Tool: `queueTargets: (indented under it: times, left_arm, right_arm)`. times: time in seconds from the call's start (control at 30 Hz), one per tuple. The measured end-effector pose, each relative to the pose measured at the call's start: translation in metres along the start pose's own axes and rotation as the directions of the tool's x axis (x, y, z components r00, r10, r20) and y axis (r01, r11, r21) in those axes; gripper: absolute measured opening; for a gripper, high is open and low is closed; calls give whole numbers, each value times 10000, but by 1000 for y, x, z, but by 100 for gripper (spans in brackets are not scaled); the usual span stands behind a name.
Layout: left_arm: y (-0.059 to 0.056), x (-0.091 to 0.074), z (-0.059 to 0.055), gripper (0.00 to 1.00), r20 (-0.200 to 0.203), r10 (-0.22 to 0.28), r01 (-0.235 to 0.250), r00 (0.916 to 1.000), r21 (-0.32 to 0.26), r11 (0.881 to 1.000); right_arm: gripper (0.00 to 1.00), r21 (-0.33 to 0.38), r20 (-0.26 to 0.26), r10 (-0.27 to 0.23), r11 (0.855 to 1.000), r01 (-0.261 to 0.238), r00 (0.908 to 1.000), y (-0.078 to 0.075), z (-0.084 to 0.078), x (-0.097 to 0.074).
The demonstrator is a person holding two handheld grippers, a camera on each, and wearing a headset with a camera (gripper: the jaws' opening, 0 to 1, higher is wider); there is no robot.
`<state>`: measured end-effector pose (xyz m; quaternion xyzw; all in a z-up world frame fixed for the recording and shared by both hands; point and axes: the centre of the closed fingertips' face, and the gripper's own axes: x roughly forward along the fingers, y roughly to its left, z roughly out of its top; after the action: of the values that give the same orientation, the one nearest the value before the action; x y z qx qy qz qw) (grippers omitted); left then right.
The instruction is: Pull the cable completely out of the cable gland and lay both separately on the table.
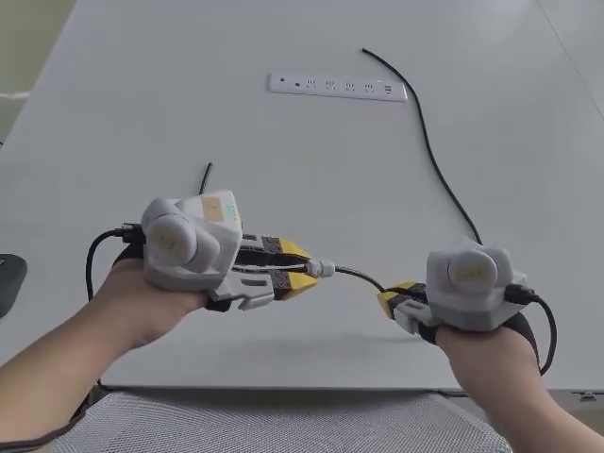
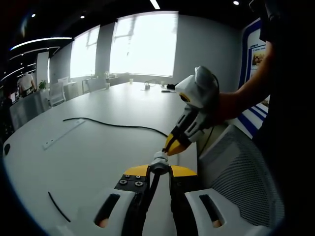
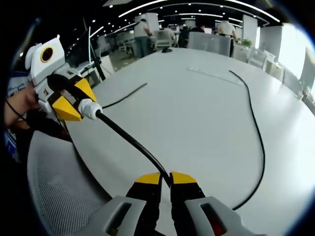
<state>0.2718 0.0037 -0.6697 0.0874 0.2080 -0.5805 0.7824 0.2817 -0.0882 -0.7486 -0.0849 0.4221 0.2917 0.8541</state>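
Note:
The left gripper point(image 1: 300, 266) is shut on a white cable gland point(image 1: 324, 270), held above the table's near edge. A short black cable point(image 1: 359, 276) runs from the gland to the right gripper point(image 1: 388, 299), which is shut on the cable's other end. In the left gripper view the gland point(image 2: 159, 162) sits between the yellow fingertips, with the right gripper point(image 2: 173, 146) just beyond it. In the right gripper view the cable point(image 3: 130, 140) stretches taut from my jaws up left to the gland point(image 3: 89, 109) in the left gripper point(image 3: 71, 102).
A white power strip point(image 1: 337, 88) lies far across the grey table point(image 1: 283, 142), its black cord point(image 1: 434, 160) curving down the right side. A short black wire piece point(image 1: 205, 176) lies mid-left. A mesh chair seat point(image 1: 283, 420) is below the table edge.

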Motion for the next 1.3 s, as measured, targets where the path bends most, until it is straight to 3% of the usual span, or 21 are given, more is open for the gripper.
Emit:
queueTargets:
  times: [0.43, 0.67, 0.8, 0.9, 1.0, 1.13, 1.23, 1.3]
  left_arm:
    - [6, -4, -2, 15, 35, 127, -126, 9999, -184, 9998]
    - [8, -5, -1, 15, 61, 210, -209, 9998, -206, 9996]
    - [8, -5, -1, 15, 70, 174, -173, 9998, -200, 9997]
    - [6, -5, 0, 15, 70, 131, -130, 9999, -164, 9998]
    - [5, -5, 0, 15, 53, 130, -129, 9999, -237, 9996]
    - [4, -6, -2, 15, -32, 92, -93, 10000, -204, 9997]
    - [3, -6, -4, 15, -91, 59, -61, 9999, -178, 9998]
    - [3, -6, -4, 15, -79, 51, -53, 10000, -190, 9998]
  right_arm:
    - [2, -1121, 339, -56, 9937, 93, 9994, 2, 6, -7]
    - [6, -1719, 610, -172, 9847, 275, 9980, 5, 15, -17]
    - [9, -2308, 859, -123, 9725, 319, 9962, 12, 25, -22]
    - [12, -2892, 1028, 75, 9570, 227, 9947, 21, 35, -26]
    - [13, -3383, 1242, 583, 9409, -130, 9905, 38, 48, -29]
    - [12, -4582, 1108, 846, 8885, -247, 9902, 57, 56, -24]
    - [12, -4885, 1035, 928, 8720, -307, 9903, 65, 58, -19]
    - [10, -4940, 975, 973, 8687, -368, 9905, 68, 59, -16]
